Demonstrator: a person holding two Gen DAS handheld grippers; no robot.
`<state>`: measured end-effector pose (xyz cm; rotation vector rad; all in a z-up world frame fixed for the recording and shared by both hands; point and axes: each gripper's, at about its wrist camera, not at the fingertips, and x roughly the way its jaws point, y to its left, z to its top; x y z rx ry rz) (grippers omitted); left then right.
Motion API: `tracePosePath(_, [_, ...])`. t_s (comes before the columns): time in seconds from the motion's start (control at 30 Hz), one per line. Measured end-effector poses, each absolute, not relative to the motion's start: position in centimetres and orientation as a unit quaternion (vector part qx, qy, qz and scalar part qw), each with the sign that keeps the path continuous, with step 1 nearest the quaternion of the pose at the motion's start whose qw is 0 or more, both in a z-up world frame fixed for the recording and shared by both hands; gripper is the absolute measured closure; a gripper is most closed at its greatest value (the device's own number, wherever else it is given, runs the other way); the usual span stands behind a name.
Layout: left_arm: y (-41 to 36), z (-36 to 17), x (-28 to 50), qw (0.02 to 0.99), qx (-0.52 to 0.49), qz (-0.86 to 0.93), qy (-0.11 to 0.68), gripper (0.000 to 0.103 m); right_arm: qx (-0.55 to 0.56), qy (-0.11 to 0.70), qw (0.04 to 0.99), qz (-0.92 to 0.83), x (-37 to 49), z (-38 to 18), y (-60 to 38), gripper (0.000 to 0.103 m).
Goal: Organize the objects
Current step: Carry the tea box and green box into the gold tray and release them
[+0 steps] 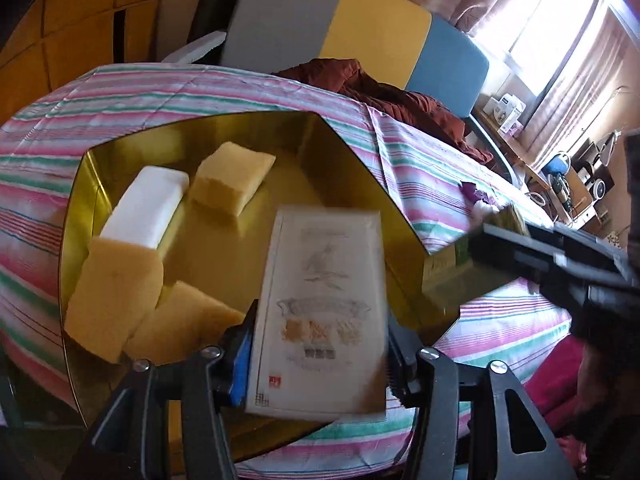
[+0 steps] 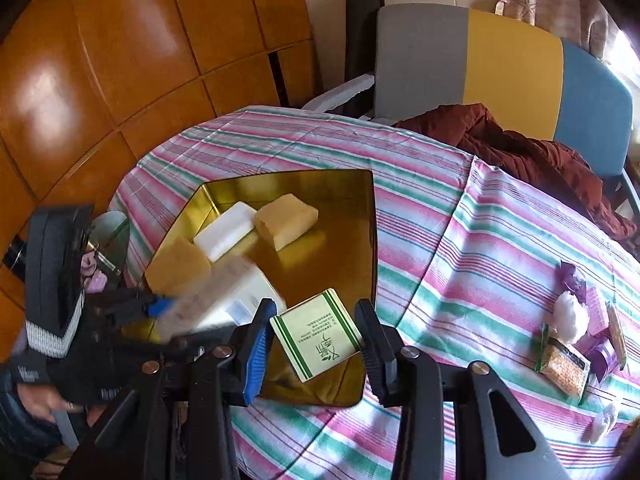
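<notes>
A gold tray (image 1: 352, 148) (image 2: 370, 216) on the striped cloth holds three yellow sponge-like blocks (image 1: 234, 178) (image 2: 286, 220) and a white block (image 1: 148, 206) (image 2: 226, 230). A flat white printed packet (image 1: 324, 308) (image 2: 236, 284) sits between the fingers of my left gripper (image 1: 320, 344) (image 2: 180, 316), over the tray's near side. The packet is blurred and looks loose, so this gripper is open. My right gripper (image 2: 316, 320) (image 1: 472, 248) is shut on a cream box with green stripes (image 2: 316, 334) (image 1: 442, 266), tilted above the tray's near corner.
Snack packets (image 2: 564, 364), purple wrappers (image 2: 572, 280) and a white puff (image 2: 570, 316) lie on the cloth to the right. A maroon jacket (image 2: 520, 148) lies at the far edge, before a grey, yellow and blue chair (image 2: 512, 64). Wooden panels (image 2: 120, 60) stand left.
</notes>
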<state>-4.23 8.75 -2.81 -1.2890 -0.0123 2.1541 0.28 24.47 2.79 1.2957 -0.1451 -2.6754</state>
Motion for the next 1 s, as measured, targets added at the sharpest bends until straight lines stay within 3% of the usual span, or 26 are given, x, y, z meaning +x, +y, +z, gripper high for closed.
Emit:
tracePosePath(0.03, [8.6, -2.9, -4.2, 0.308, -0.487, 0.817, -0.007, 0.033, 0.434, -0.05, 0.08, -0.896, -0.1, 2.9, 24.3, 0.06])
tracePosePath(0.07, [8.4, -2.9, -4.1, 0.305, -0.484, 0.82, -0.012, 0.025, 0.433, -0.051, 0.08, -0.896, -0.6, 2.9, 24.2, 0.053])
tracePosePath(0.1, [8.1, -2.8, -4.1, 0.305, -0.48, 0.823, -0.02, 0.023, 0.432, -0.053, 0.08, -0.897, -1.1, 3.0, 24.1, 0.044])
tracePosePath(0.17, [8.1, -2.7, -4.0, 0.311, -0.478, 0.821, -0.027, 0.023, 0.426, -0.064, 0.074, -0.899, -2.1, 3.3, 24.1, 0.036])
tracePosePath(0.3, [8.6, -3.1, -3.5, 0.322, -0.477, 0.818, -0.007, 0.028, 0.423, -0.085, 0.057, -0.9, -2.8, 3.2, 24.7, 0.03])
tracePosePath(0.63, [7.0, -1.3, -4.2, 0.303, -0.453, 0.837, -0.053, 0.025, 0.461, -0.091, 0.037, -0.882, -0.6, 0.3, 25.8, 0.029])
tracePosePath(0.7, [6.9, -0.8, -4.6, 0.285, -0.448, 0.845, -0.054, 0.018, 0.461, -0.087, 0.032, -0.883, -0.1, 0.1, 25.9, 0.028])
tracePosePath(1.0, [8.0, 0.0, -3.8, 0.272, -0.433, 0.859, -0.027, 0.018, 0.453, -0.074, 0.013, -0.888, 1.1, 0.1, 26.4, 0.023])
